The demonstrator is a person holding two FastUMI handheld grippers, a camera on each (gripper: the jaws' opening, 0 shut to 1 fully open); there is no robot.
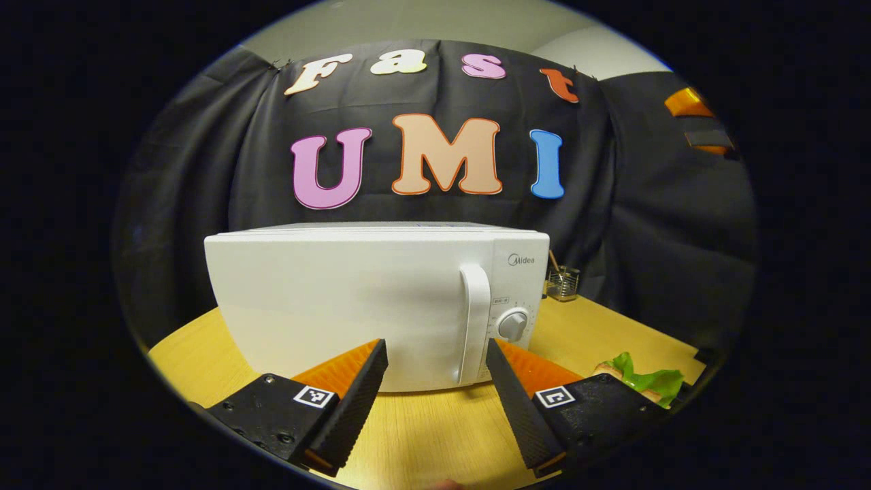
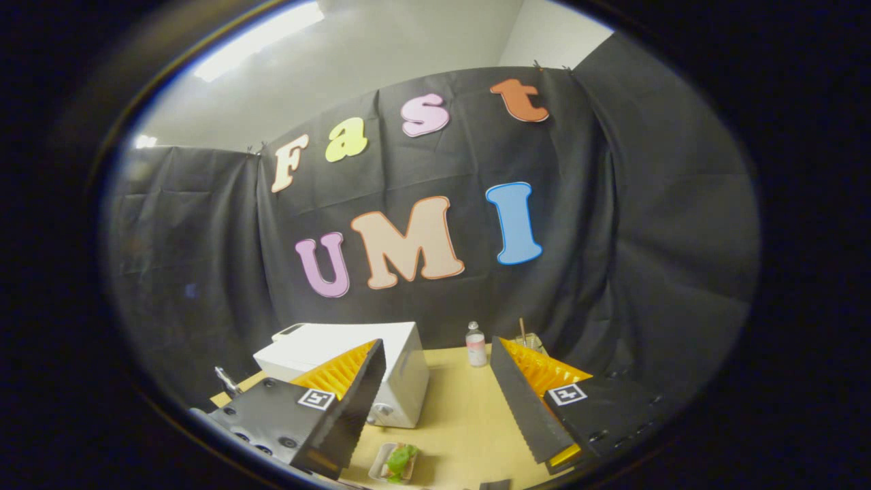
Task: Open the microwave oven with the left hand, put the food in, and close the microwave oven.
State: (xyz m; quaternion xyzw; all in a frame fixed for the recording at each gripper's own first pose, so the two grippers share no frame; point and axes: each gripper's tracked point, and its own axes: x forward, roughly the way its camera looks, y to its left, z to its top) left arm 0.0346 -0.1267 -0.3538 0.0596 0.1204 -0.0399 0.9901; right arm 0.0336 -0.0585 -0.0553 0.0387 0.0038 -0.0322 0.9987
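Note:
A white microwave oven (image 1: 354, 306) stands on the wooden table (image 1: 422, 435) with its door shut; its upright handle (image 1: 475, 327) and a round dial (image 1: 512, 325) sit on the right side of the front. My left gripper (image 1: 435, 354) is open just in front of the door, its fingertips framing the handle area without touching. The food (image 1: 639, 380), something with green leaves, lies at the table's right edge. From the right gripper view the microwave oven (image 2: 401, 374) is lower left and the food (image 2: 398, 461) rests in a small tray below. My right gripper (image 2: 437, 354) is open, held high above the table.
A small bottle (image 2: 475, 345) and a clear holder with a stick (image 1: 563, 280) stand at the back of the table by the black cloth wall. Bare tabletop lies between the microwave oven and the front edge.

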